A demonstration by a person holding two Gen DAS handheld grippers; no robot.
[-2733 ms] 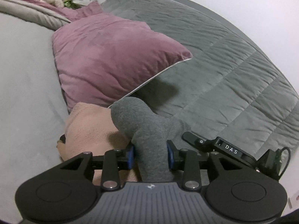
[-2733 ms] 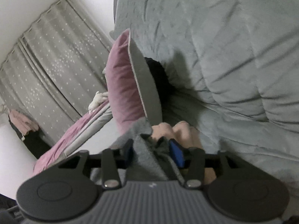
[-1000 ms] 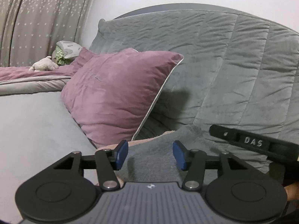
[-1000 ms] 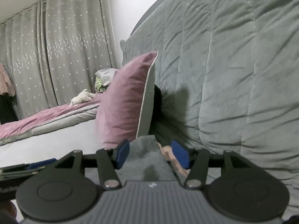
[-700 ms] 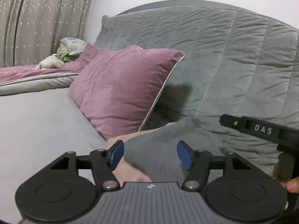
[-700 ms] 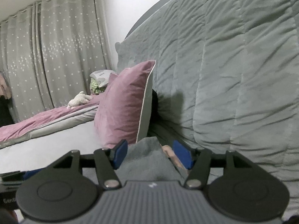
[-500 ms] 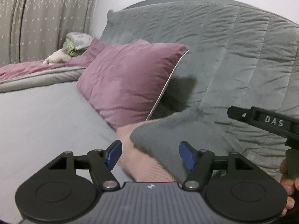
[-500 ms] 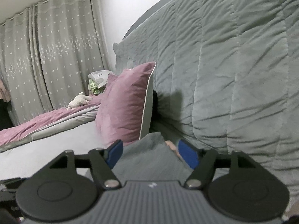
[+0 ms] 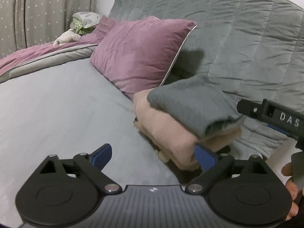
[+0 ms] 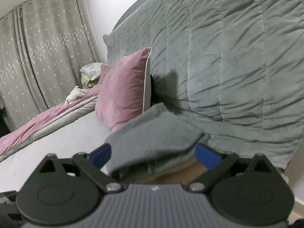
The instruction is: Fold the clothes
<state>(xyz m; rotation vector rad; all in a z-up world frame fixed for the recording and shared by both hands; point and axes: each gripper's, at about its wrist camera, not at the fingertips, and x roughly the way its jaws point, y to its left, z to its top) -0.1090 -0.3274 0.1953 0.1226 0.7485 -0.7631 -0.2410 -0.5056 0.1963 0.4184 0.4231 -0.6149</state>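
Both tools stood with jaws spread, holding nothing: left gripper (image 9: pixel 153 156) over bare bedsheet (image 9: pixel 57 104), right gripper (image 10: pixel 154 155) straddling the folded grey garment (image 10: pixel 152 134). That garment (image 9: pixel 190 104) topped a folded pink one (image 9: pixel 167 133), lying right of the left gripper, nearer the right one. Beyond, a purple pillow (image 9: pixel 140 53) and quilted headboard (image 9: pixel 237 38) hemmed the stack; open room lay leftward.

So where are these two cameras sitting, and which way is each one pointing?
Left wrist: on the left gripper, facing the folded grey fleece garment atop the folded peach knit garment; its open blue-tipped fingers and a bit of a hand show.
Right wrist: on the right gripper, looking over the grey garment to the quilted grey headboard; its open fingers show.
Shared: stack, mauve velvet pillow, headboard, curtains.
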